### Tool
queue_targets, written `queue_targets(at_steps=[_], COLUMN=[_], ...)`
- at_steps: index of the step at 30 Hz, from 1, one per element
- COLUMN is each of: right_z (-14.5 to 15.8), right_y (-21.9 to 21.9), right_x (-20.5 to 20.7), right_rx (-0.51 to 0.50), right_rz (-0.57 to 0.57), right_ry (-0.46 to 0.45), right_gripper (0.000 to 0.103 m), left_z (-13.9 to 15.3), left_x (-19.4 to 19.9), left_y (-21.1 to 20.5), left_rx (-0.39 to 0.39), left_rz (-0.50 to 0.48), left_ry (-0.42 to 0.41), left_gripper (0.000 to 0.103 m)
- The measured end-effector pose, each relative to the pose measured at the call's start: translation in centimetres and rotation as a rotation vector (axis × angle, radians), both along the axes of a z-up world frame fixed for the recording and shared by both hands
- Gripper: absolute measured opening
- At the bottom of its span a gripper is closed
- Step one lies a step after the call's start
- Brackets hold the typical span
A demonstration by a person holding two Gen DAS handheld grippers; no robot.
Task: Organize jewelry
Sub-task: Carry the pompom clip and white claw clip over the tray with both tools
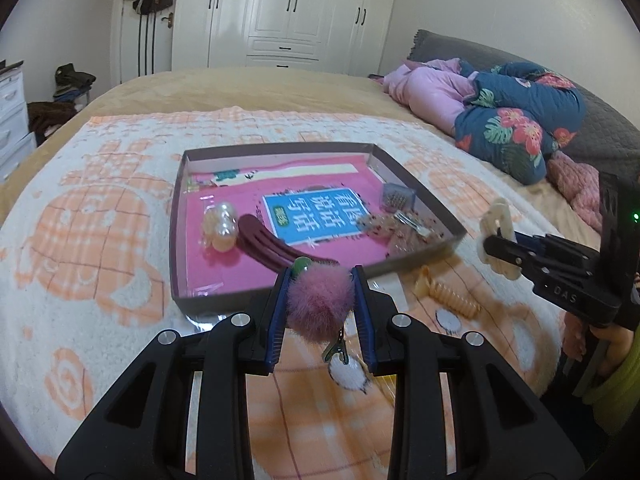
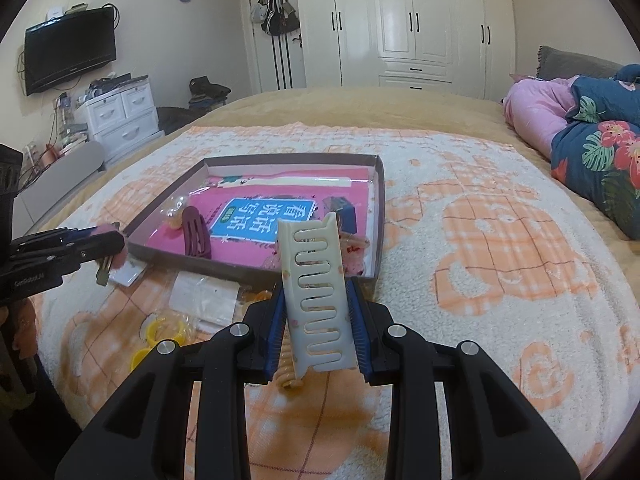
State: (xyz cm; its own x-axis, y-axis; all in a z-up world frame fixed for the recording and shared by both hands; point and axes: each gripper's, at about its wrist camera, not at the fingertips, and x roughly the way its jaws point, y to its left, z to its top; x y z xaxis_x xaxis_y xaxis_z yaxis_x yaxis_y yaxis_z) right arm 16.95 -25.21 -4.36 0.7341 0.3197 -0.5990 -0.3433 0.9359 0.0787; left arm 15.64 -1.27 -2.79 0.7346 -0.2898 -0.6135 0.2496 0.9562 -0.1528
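While the left tongs (image 1: 320,280) press their blue pads on either side of a pink pompom hair clip (image 1: 318,309), they are drawn in to its width and carry it clear of the bed, low in the middle of the left wrist view, just in front of the near wall of the shallow cardboard tray (image 1: 178,216). A green bead sits at the pompom's top and a small metal clip hangs below it.

At the right edge of that view the right tongs (image 1: 494,246) come in from the side with a cream hair claw (image 1: 498,240). Seen from the right wrist view, the right tongs (image 2: 316,312) are closed on the claw (image 2: 316,292), which stands nearly upright in the lower middle of the frame, its interlocking teeth facing the camera, in front of the tray's near right corner (image 2: 380,208).

Inside the tray, on its pink lining, lie a dark red hair clip (image 1: 272,248), a clear, pearly clip (image 1: 220,226) to its left, a small blue box (image 1: 396,196) toward the right wall, and some speckled clips (image 1: 400,230) at the right front.

On the orange-and-white blanket (image 1: 100,208) outside the tray, a spiral hair tie (image 1: 448,296) lies right of centre, and yellow rings (image 2: 164,330) and plastic packets (image 2: 204,296) lie at lower left in the right wrist view.
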Motion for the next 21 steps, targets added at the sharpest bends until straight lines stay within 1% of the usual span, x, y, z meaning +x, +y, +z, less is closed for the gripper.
queue_targets(at_steps=[7, 12, 21], right_z=[0.5, 0.8, 1.1], right_y=[-0.1, 0.1, 0.3], right_x=[1.6, 2.6, 4.9], right_rx=[-0.003, -0.027, -0.047], right_rz=[-0.008, -0.013, -0.028], right_ry=[-0.010, -0.021, -0.028], right_gripper=[0.028, 0.028, 0.028], left_z=[0.2, 0.2, 0.3], left_x=[1.8, 3.2, 5.3], left_y=[0.1, -0.1, -1.6], left_rx=[-0.015, -0.025, -0.016], left_rz=[0.012, 0.015, 0.002], left_ry=[-0.002, 0.000, 0.002], left_gripper=[0.022, 0.022, 0.022])
